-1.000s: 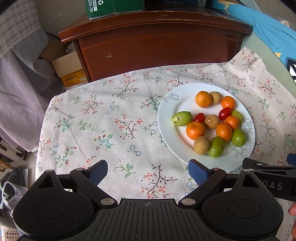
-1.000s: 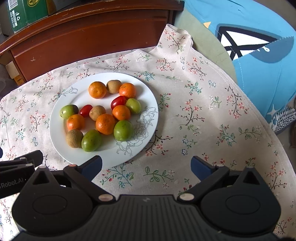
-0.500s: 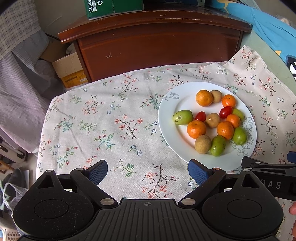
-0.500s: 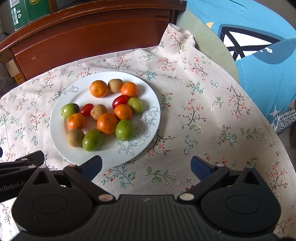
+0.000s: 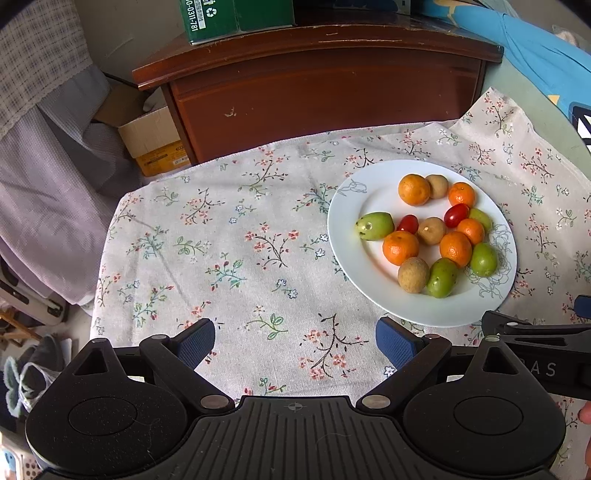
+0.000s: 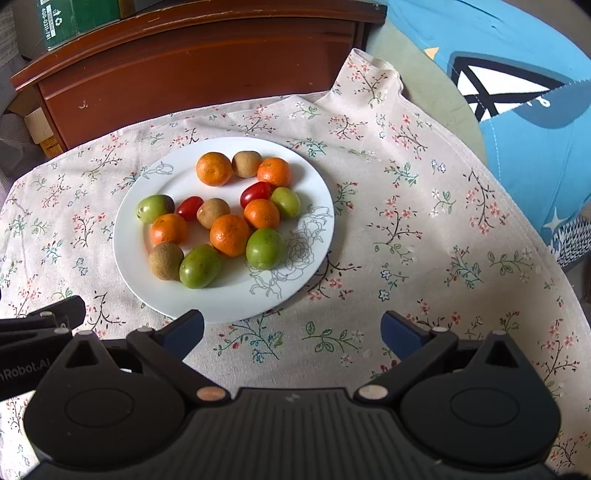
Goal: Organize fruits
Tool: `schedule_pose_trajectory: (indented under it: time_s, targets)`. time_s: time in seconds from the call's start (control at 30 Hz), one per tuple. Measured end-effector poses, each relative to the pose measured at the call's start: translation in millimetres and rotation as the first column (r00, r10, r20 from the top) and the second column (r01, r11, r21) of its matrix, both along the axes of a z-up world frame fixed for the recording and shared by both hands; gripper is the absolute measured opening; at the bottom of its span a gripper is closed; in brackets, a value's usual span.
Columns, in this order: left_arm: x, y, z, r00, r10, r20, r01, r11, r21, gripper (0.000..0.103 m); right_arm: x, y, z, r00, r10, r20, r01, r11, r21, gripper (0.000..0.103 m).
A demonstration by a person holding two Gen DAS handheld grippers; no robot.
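A white plate (image 5: 354,258) (image 6: 229,299) on a floral tablecloth holds mixed small fruit: several orange mandarins (image 5: 400,247) (image 6: 229,235), green fruits (image 5: 375,226) (image 6: 200,266), brown fruits (image 5: 413,274) (image 6: 166,260) and two red tomatoes (image 5: 407,223) (image 6: 190,207). My left gripper (image 5: 295,341) is open and empty above the cloth, left of the plate's near edge. My right gripper (image 6: 291,334) is open and empty, just in front of the plate's near right rim.
A dark wooden cabinet (image 5: 325,92) stands behind the table with a green box (image 5: 236,16) on top. A cardboard box (image 5: 151,136) and hanging cloth lie at the left. A blue fabric item (image 6: 517,92) lies at the right. The floral tablecloth (image 5: 221,251) covers the table.
Both grippers have moved slightly, so the plate sits a little higher and further right in the right wrist view. The fruit has not moved. Both stay open.
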State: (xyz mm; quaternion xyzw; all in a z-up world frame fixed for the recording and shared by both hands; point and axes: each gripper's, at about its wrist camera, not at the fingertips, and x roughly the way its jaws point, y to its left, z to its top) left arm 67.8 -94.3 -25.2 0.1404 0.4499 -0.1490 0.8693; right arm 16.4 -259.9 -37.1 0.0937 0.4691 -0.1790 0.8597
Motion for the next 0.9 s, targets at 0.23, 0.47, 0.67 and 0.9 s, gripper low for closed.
schedule_pose_trajectory:
  time_s: [0.23,0.47,0.67,0.9]
  targets:
    - [-11,8,4,1.0,-0.007,0.013,0.007,1.0,0.022,0.095,-8,7,0,1.0,0.03,-0.007,-0.03,1.0,0.005,0.101]
    - [-21,23,7,1.0,0.004,0.018,-0.005,1.0,0.023,0.095,-22,22,-7,0.992,0.123,0.004,-0.123,0.992,0.018,0.101]
    - [-31,37,6,1.0,0.017,0.013,-0.018,1.0,0.026,0.095,-39,41,-17,0.967,0.249,0.063,-0.254,0.961,0.111,0.101]
    - [-41,57,5,0.999,0.053,-0.001,-0.053,0.999,0.004,0.095,-59,73,-38,0.868,0.472,0.152,-0.49,0.864,0.113,0.101]
